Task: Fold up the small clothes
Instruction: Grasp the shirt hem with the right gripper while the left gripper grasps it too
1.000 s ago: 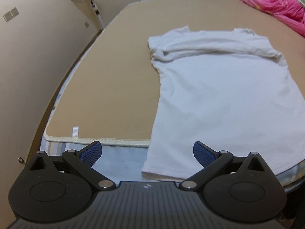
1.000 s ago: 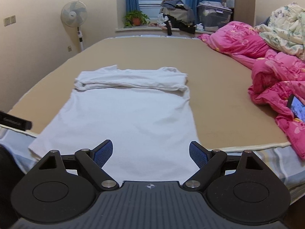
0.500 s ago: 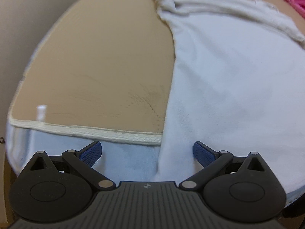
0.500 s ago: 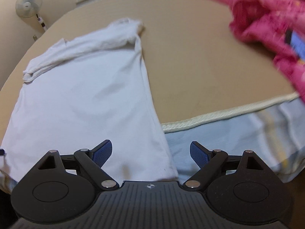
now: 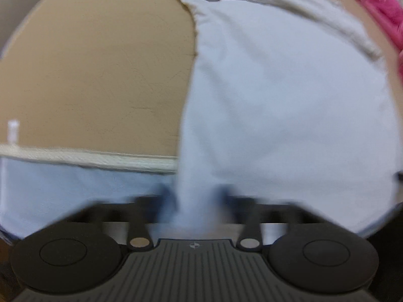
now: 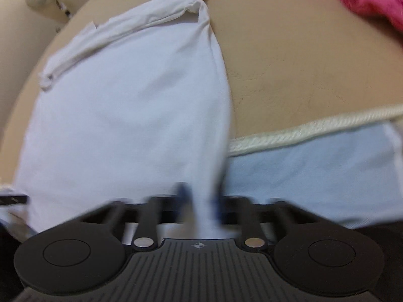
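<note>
The left tongs (image 5: 194, 201) pinch the near hem corner of a white cotton T-shirt (image 5: 277, 100). The right tongs (image 6: 201, 198) are closing with the other hem corner between them. The shirt lies flat on the tan bed mat (image 5: 95, 75), filling mid-frame, its top already folded over in a creased band.

A second ago both claws were wide open above the bed. Now the left claw (image 5: 192, 201) has closed on the white cotton T-shirt's (image 5: 277, 100) near corner, while the right claw (image 6: 199, 198) is closing on the other corner.
</note>
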### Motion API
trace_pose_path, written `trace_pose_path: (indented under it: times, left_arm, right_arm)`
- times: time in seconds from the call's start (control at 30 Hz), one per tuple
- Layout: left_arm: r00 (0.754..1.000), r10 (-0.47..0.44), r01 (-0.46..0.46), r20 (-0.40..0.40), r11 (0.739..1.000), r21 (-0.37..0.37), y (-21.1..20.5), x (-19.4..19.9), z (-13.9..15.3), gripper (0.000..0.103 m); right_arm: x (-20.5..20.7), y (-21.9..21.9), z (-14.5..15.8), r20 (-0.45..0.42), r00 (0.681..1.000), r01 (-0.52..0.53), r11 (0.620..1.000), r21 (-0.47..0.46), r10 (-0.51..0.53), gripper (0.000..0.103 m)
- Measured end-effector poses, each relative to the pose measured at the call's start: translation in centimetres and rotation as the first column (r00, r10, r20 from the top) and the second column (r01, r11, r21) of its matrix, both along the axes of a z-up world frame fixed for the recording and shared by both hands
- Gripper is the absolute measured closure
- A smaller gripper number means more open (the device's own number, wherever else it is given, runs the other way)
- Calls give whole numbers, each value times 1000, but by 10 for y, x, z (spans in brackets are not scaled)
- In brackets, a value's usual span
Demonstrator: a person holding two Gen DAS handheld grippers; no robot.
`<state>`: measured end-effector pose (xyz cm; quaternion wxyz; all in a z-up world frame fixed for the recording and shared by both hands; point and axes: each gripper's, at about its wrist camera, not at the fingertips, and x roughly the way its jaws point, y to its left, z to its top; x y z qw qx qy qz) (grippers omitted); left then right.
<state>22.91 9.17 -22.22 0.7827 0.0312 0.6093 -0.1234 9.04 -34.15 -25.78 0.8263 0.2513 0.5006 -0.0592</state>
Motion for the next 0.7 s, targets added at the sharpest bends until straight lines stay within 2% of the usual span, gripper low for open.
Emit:
trace_pose_path:
  times: [0.07,0.2,0.33,0.43,0.57,0.7]
  left_arm:
    - [999,33,-33,5,999,4,-1,0,11,97]
    - [995,6,-7,103,1000,14,-4,-16,46,97]
    - [979,-12,16,205,1000,-18,-2,-44,89,98]
    - [967,-7,19,254,999,-43,5,-69,115,98]
    - [968,-28,44,247,997,-57,18,-100,125,98]
    - [985,-32,43,172,997,-60,40,-151,118,98]
  right_arm:
    - [-2,0,9,19,1000,3,1000,6,-3,95]
    - [-9,-1,44,116,993,0,1000,14,-2,96]
    - [-27,-3,86,242,970,1,1000,23,-7,96]
    - [-45,-7,106,294,956,10,999,40,-22,96]
    - [-91,-3,123,319,947,16,998,60,-34,96]
    - [-149,1,119,261,964,28,995,100,-54,96]
